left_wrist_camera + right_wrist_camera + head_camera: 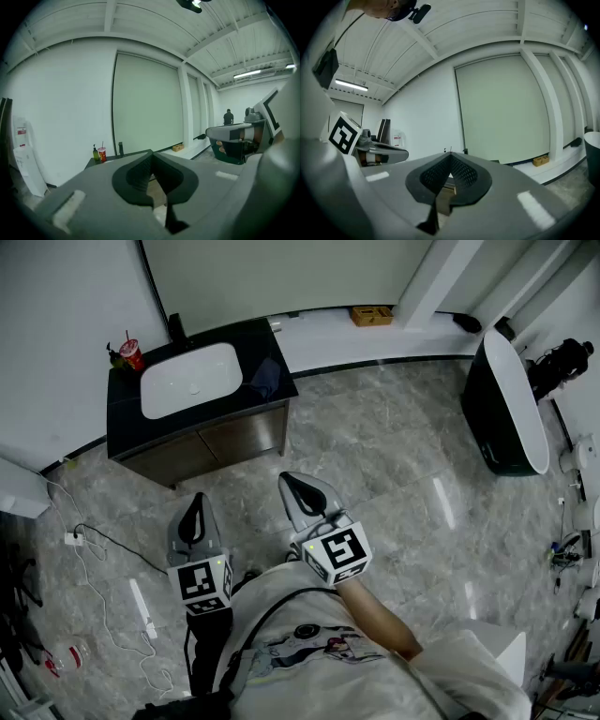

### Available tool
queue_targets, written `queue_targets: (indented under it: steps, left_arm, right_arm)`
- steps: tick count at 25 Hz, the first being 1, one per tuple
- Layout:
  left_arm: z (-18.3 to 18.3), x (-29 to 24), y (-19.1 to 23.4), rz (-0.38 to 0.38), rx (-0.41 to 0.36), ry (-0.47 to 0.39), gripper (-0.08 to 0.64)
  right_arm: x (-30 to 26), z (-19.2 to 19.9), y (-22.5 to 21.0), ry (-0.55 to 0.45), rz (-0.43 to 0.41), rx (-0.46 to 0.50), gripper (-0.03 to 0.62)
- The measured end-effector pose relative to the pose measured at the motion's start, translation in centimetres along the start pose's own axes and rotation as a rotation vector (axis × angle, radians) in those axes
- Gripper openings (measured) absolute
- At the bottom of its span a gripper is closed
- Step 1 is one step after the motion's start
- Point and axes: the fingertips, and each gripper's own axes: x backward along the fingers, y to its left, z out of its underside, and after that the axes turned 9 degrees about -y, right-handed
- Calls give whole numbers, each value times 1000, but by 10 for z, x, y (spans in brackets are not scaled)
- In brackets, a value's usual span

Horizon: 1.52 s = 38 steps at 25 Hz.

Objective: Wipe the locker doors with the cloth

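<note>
A dark vanity cabinet [122, 432] with a white basin [190, 379] stands against the wall ahead of me. Its brown doors [237, 435] face me and look closed. A dark blue cloth [266, 378] lies crumpled on the countertop right of the basin. My left gripper [194, 506] hangs over the floor in front of the cabinet, jaws shut and empty. My right gripper [294, 486] is beside it, a little nearer the cabinet's right corner, also shut with nothing held. The left gripper [151, 155] points at the cabinet, and so does the right gripper [450, 157].
A red cup [131, 354] and a green bottle [95, 153] stand at the counter's back left. A black tub [506, 407] is at the right, a cardboard box [371, 315] on the white ledge. A cable and power strip [148, 626] lie on the floor at left. A person [228, 117] stands far off.
</note>
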Motion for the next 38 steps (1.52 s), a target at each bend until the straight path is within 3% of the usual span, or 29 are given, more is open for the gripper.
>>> queue_targets:
  steps: [15, 27, 32, 38]
  left_arm:
    - [5, -1, -6, -37, 1, 23, 0]
    - [23, -4, -27, -79, -6, 105, 0]
    - [28, -7, -47, -61, -21, 135, 0]
    - [41, -26, -38, -53, 5, 156, 0]
  right_arm:
    - [7, 7, -11, 9, -16, -46, 2]
    - [34, 39, -26, 79, -78, -139, 3]
    - [41, 49, -46, 102, -77, -174, 3]
    - [15, 49, -55, 107, -79, -159, 3]
